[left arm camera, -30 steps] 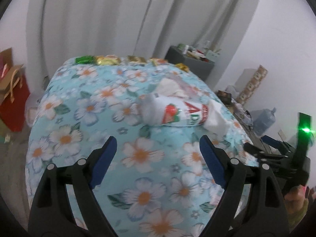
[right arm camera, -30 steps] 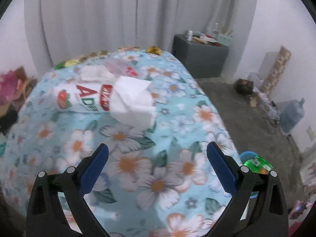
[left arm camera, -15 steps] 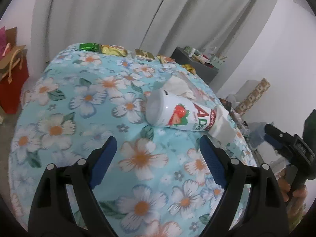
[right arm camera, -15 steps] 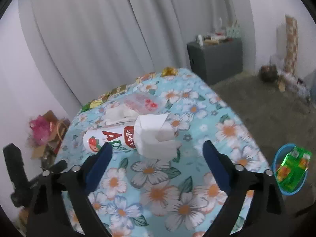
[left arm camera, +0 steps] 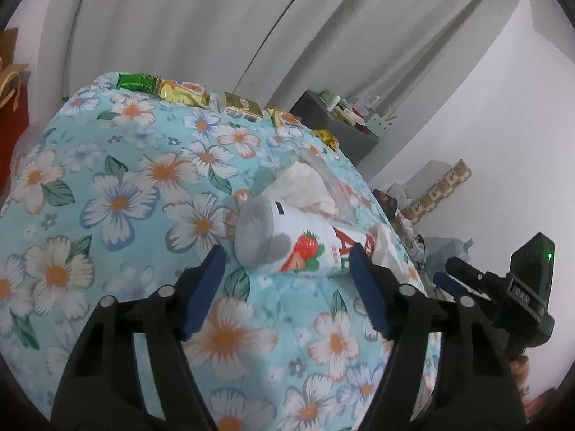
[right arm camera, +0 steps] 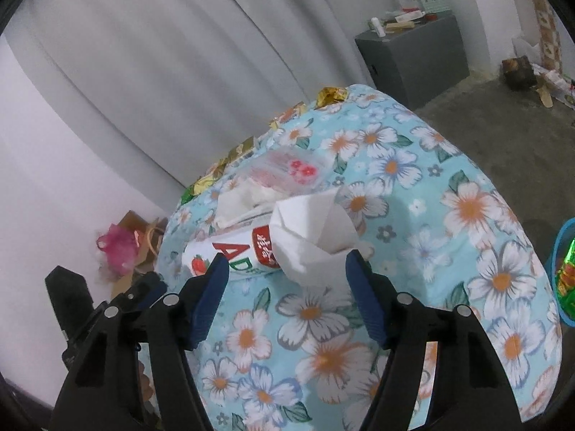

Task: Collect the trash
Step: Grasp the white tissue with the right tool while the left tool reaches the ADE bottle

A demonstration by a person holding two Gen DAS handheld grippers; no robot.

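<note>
A white drink bottle (left arm camera: 287, 244) with a strawberry label lies on its side on the floral blue cloth (left arm camera: 125, 197). My left gripper (left arm camera: 287, 264) is open, its jaws either side of the bottle's base end. A crumpled white tissue (right arm camera: 309, 237) lies at the bottle's other end; my right gripper (right arm camera: 287, 269) is open around it. The bottle also shows in the right wrist view (right arm camera: 230, 255). Another tissue (left arm camera: 305, 186) and a clear plastic wrapper (right arm camera: 287, 172) lie behind the bottle.
Several foil snack wrappers (left arm camera: 183, 91) line the cloth's far edge. A blue bin (right arm camera: 564, 273) with green packaging stands on the floor at right. A grey cabinet (right arm camera: 413, 57) stands by the curtain. Bags (right arm camera: 118, 248) sit on the floor at left.
Both grippers have moved in closer: the left now straddles the bottle's base and the right straddles the white tissue. The trash itself has not moved.
</note>
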